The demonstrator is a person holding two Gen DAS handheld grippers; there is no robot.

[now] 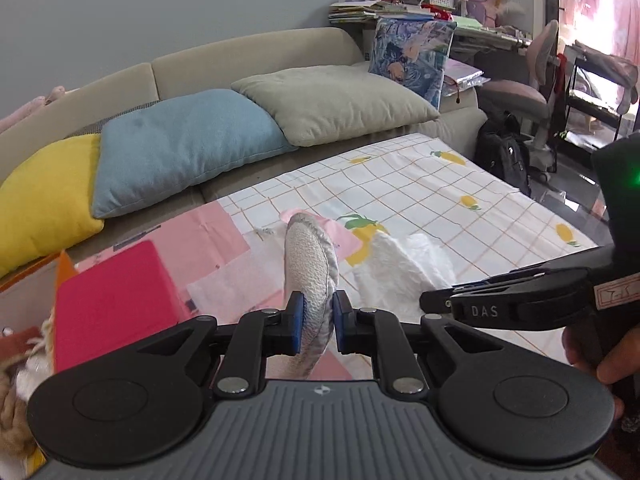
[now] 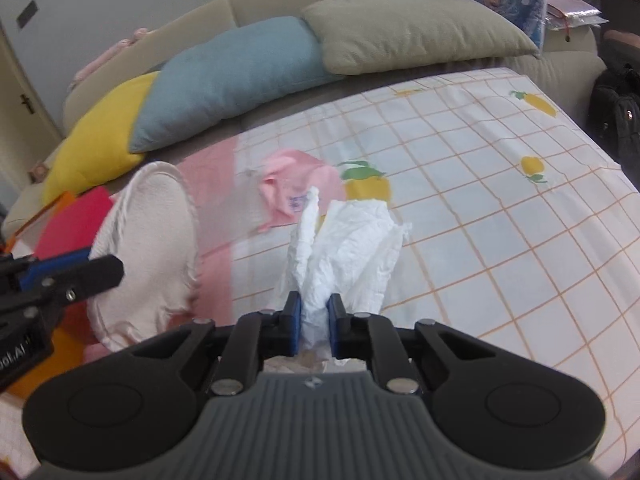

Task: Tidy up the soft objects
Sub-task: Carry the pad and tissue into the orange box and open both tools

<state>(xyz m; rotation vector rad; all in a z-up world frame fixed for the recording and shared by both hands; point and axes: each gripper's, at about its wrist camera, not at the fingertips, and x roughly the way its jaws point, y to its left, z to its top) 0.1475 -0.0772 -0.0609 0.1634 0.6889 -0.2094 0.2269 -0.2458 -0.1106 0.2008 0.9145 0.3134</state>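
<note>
Above the fruit-print sheet [image 2: 480,208], the left gripper [image 1: 318,316] pinches a limp quilted pad [image 1: 310,264] by its edge while the right gripper [image 2: 314,318] clamps bunched white tissue [image 2: 352,240], light and likely easily torn.

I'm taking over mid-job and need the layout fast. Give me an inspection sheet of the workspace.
Surface: lemon-print checked sheet spread over the sofa seat, a pink patch at its left.
Job's things: white quilted pad held upright; crumpled white tissue held above the sheet; pink cloth lying loose on the sheet.
Clutter: red box at the left edge, knitted items beside it.
Grippers: left gripper shut on the pad; right gripper shut on the tissue.
Cables: nothing seen.
Surroundings: yellow pillow, blue pillow, beige pillow; cluttered desk, chair and black backpack to the right.
</note>
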